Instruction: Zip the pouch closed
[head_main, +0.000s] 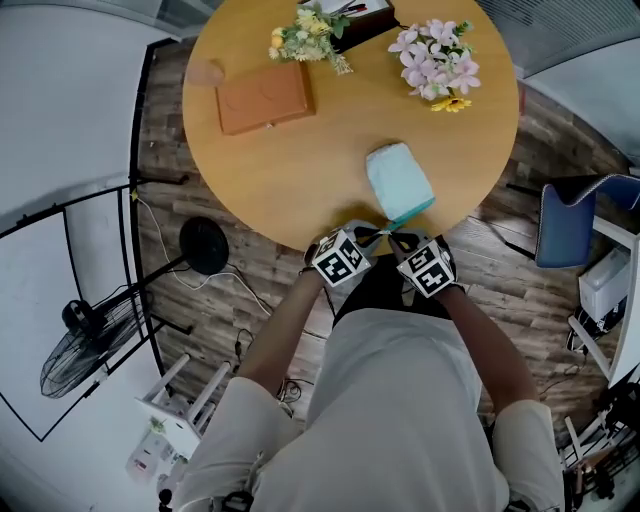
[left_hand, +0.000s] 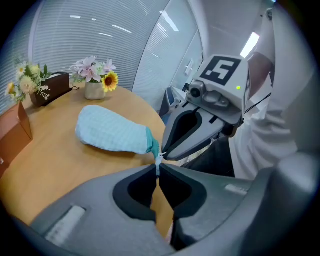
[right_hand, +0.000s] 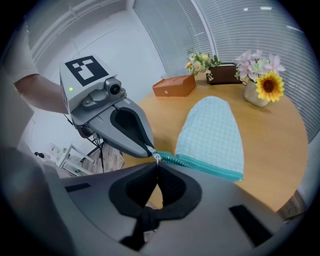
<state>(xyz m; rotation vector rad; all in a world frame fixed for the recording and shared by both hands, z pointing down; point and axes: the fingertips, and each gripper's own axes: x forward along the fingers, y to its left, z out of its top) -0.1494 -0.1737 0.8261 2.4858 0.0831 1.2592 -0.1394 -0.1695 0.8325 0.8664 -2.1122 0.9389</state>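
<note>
A light blue checked pouch (head_main: 398, 178) lies on the round wooden table (head_main: 300, 170), its teal zipper edge (right_hand: 205, 166) at the table's near rim. Both grippers meet at that edge's left corner. In the left gripper view my left gripper (left_hand: 158, 169) has its jaws together on a small white bit at the zipper's end (left_hand: 159, 159). In the right gripper view my right gripper (right_hand: 156, 165) is shut, with the white zipper pull (right_hand: 156, 158) at its tips. The left gripper's tip (right_hand: 148, 151) touches the same spot. The head view shows the two marker cubes (head_main: 344, 257) (head_main: 428, 267) side by side.
On the table's far side are an orange-brown box (head_main: 265, 97), yellow flowers (head_main: 305, 35) and pink flowers with a sunflower (head_main: 437, 62). Around the table on the floor stand a fan (head_main: 85, 345), a black round base (head_main: 204, 245) and a blue chair (head_main: 570, 225).
</note>
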